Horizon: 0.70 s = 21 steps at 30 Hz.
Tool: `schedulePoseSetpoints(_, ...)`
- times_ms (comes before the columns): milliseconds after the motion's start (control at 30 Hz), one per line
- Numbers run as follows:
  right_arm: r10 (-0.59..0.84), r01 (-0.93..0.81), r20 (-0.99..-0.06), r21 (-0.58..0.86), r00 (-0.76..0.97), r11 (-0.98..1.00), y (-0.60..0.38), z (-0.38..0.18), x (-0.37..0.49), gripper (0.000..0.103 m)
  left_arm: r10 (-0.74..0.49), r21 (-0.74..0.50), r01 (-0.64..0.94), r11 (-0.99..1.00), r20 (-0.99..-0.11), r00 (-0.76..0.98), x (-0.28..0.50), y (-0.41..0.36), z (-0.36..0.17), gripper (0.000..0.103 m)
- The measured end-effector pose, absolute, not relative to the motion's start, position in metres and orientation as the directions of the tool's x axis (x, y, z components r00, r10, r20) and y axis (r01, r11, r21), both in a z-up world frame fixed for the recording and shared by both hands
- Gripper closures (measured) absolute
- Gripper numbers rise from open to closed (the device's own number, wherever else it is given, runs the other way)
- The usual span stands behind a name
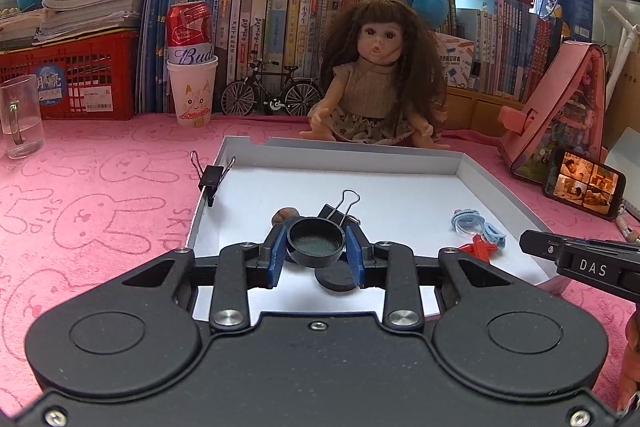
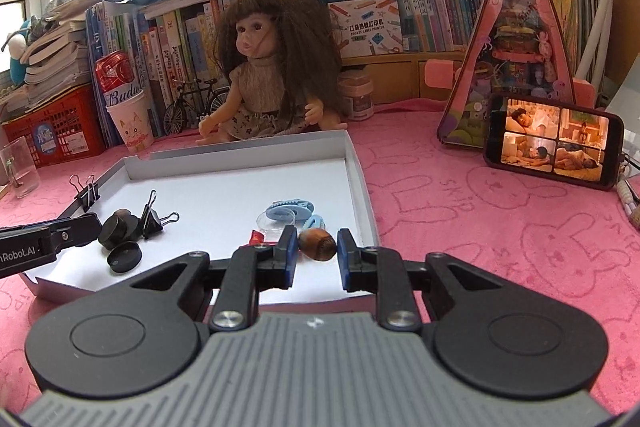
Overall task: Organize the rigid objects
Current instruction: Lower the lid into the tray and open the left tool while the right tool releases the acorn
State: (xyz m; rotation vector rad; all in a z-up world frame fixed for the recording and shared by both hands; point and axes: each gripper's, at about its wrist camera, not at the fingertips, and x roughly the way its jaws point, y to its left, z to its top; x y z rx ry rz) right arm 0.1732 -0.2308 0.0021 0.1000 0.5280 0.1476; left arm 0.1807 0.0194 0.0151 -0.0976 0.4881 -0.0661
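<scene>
Left wrist: left hand-held gripper [image 1: 316,247] clamps black cup [image 1: 316,242]. Right wrist only: right hand-held gripper [image 2: 317,251] grips brown nut [image 2: 317,245].

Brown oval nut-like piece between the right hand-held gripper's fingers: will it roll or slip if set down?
The glossy brown oval nut-like piece looks smooth and rounded, so it probably rolls on the flat white tray. It seems rigid. Its curved sides may slip from the pads of the right hand-held gripper.

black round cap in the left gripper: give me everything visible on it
The black round cap is a shallow, matte, plastic-looking cup with a raised rim and a dull greenish-grey inner floor. It faces open side up, roughly level, clamped at its sides between the left gripper's blue pads, above the white tray. A flat black disc lies beneath.
</scene>
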Motion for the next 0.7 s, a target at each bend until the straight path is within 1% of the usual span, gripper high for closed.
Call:
schedulePoseSetpoints(67,0.164,-0.11,-0.508,0.134,0.845,0.985,-0.2302,0.0,0.1762,0.077,-0.086,-0.113,0.036,0.993,-0.476,0.875,0.1831,0.0196,0.0133,0.073)
schedulePoseSetpoints(367,0.162,-0.109,-0.518,0.132,0.84,0.985,-0.2299,-0.0008,0.18,0.077,-0.081,-0.114,0.027,0.993,-0.5,0.862,0.1901,0.0185,0.009,0.073)
schedulePoseSetpoints(567,0.163,-0.109,-0.516,0.133,0.841,0.985,-0.2299,-0.001,0.1798,0.074,-0.086,-0.118,0.03,0.993,-0.509,0.857,0.1907,0.018,0.0069,0.072)
schedulePoseSetpoints(633,0.165,-0.11,-0.514,0.135,0.842,0.985,-0.2299,-0.0011,0.1795,0.073,-0.093,-0.123,0.036,0.992,-0.501,0.86,0.1889,0.0176,0.0075,0.066)
schedulePoseSetpoints(667,0.167,-0.112,-0.513,0.137,0.842,0.984,-0.2299,-0.0011,0.1795,0.068,-0.097,-0.126,0.039,0.991,-0.496,0.863,0.1878,0.0174,0.0085,0.06)
schedulePoseSetpoints(700,0.17,-0.114,-0.511,0.14,0.843,0.984,-0.2299,-0.0009,0.1792,0.065,-0.099,-0.127,0.041,0.991,-0.491,0.865,0.1868,0.017,0.0094,0.057)
